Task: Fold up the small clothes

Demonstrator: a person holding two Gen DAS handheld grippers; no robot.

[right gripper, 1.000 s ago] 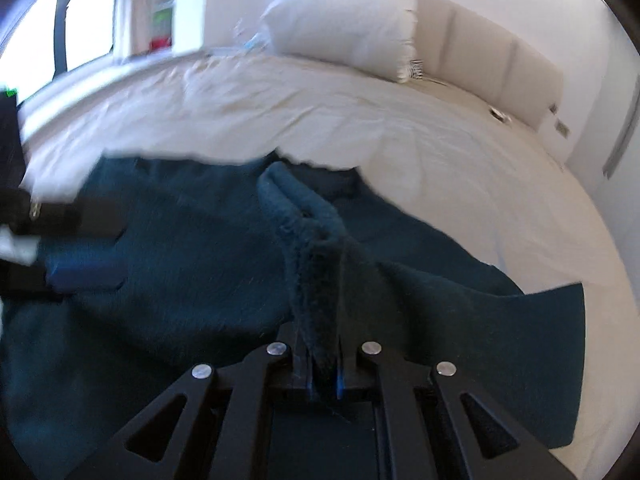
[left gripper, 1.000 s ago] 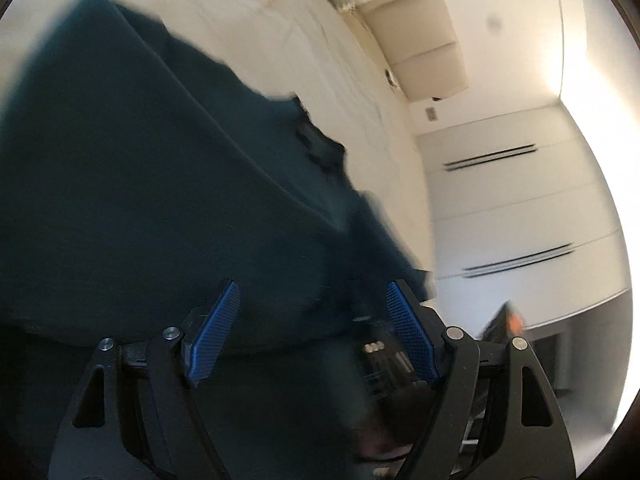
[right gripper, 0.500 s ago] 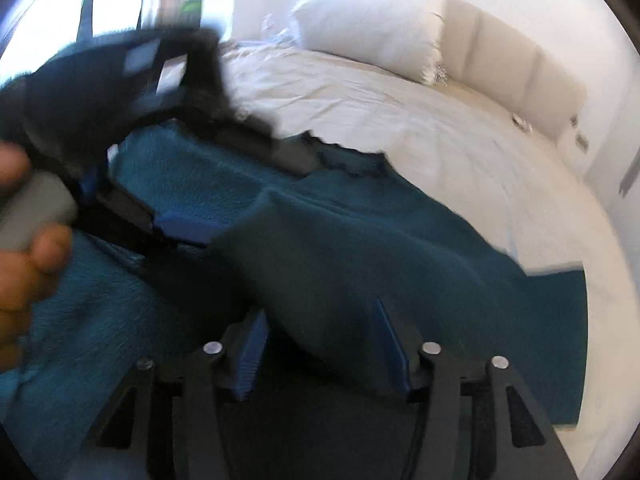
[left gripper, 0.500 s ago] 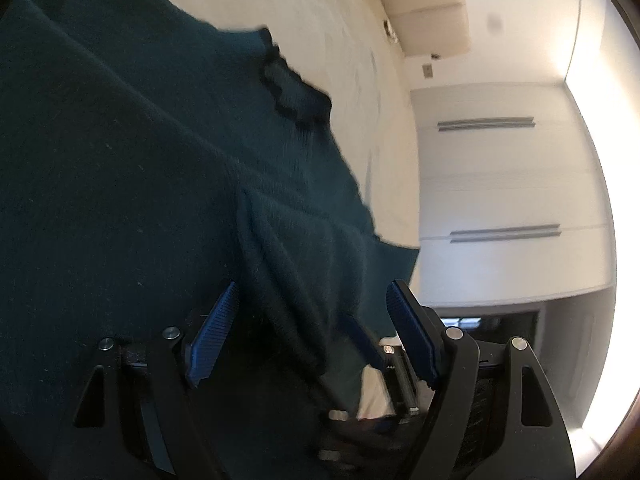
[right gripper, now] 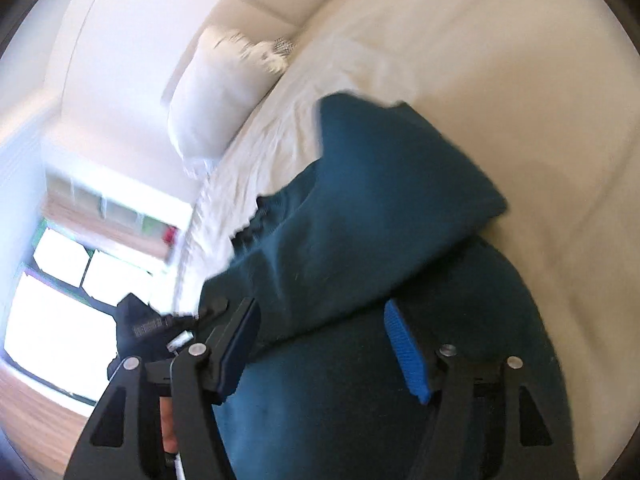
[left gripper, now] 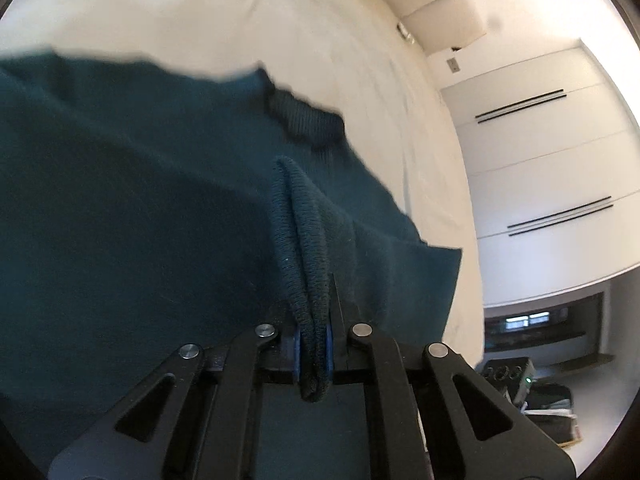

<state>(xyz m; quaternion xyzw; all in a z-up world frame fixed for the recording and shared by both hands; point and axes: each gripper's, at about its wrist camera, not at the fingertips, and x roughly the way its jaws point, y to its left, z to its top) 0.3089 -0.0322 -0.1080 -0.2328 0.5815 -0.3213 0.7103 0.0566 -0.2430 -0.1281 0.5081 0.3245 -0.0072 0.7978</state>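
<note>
While the bed (left gripper: 320, 40) fills the upper half of both views with pale sheet, the teal sweater (left gripper: 140, 200) lies spread over it, taking the left and centre of the left wrist frame and the centre and bottom of the right wrist frame. A white pillow (right gripper: 212, 92) sits at the upper left of the right view. At the bottom centre of the left view, the left tongs (left gripper: 312, 346) are pinched together on a doubled ribbed edge of the sweater. At the bottom of the right view, the right tongs (right gripper: 324, 344) stand apart over the knit and grip nothing.

With only one pinch holding, the risk I see is the thick knit sliding out if pulled hard, or the free side dragging and bunching so the fold lands crooked.
</note>
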